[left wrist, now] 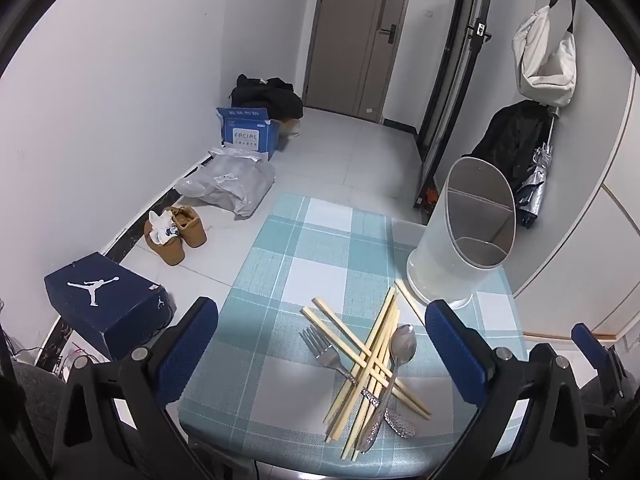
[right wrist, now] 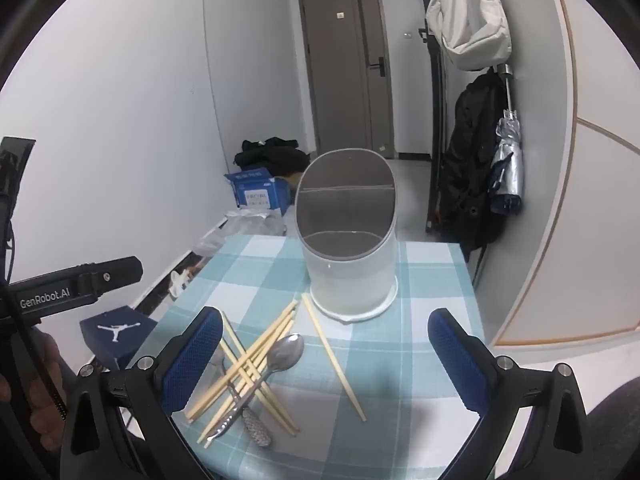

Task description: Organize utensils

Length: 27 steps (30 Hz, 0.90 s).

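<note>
light: even, cool, indoor — shadows: soft | focus: sharp | edges: fisheye bend, black corners

From my feed the chopsticks (left wrist: 376, 360) look like pale, matt wood or bamboo. The spoon (left wrist: 402, 346) and fork (left wrist: 320, 348) are shiny metal with bumpy textured handles. The holder (right wrist: 352, 276) reads as smooth, frosted white plastic, and the tabletop (left wrist: 304, 280) wears a woven-looking checked cover. Pads on my left gripper (left wrist: 320, 356) and right gripper (right wrist: 324, 364) are blue with a rough mesh grain, set on matt black plastic.
</note>
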Each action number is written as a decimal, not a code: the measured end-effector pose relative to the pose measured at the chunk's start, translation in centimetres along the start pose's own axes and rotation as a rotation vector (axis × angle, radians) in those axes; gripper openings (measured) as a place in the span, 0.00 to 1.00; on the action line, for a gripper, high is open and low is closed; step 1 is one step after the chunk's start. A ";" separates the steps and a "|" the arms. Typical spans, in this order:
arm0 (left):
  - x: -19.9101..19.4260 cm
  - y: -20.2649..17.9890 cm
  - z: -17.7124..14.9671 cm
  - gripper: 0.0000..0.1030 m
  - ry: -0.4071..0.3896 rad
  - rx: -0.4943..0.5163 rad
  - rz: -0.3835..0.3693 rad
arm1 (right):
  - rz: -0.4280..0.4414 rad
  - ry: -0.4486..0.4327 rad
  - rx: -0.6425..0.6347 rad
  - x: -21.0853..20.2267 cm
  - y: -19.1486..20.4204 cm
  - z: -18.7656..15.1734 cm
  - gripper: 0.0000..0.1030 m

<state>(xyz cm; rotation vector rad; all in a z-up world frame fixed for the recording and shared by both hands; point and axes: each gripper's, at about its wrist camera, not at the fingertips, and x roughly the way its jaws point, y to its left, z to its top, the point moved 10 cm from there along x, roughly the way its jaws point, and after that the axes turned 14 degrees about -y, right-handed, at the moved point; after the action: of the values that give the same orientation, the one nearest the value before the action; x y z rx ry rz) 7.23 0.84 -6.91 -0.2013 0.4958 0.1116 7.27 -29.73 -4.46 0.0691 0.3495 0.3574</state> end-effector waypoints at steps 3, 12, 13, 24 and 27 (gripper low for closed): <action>0.1 0.2 0.0 0.99 -0.001 -0.002 0.009 | 0.000 0.001 0.001 0.0 0.0 0.0 1.00; 0.3 0.3 -0.2 0.99 0.010 0.001 0.014 | -0.003 0.002 -0.003 -0.1 0.0 0.0 1.00; 0.3 0.3 -0.3 0.99 0.013 0.002 0.015 | -0.003 0.001 -0.004 -0.1 0.0 0.1 1.00; 0.4 0.4 -0.7 0.99 0.030 -0.022 0.014 | 0.003 -0.001 0.013 0.0 -0.1 0.1 1.00; 0.4 0.2 -0.7 0.99 0.029 -0.020 0.010 | -0.001 -0.004 0.003 -0.1 0.1 0.1 1.00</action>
<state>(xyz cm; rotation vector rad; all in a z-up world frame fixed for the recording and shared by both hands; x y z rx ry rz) 7.18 0.93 -7.73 -0.2204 0.5247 0.1238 7.19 -29.68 -4.36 0.0726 0.3461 0.3561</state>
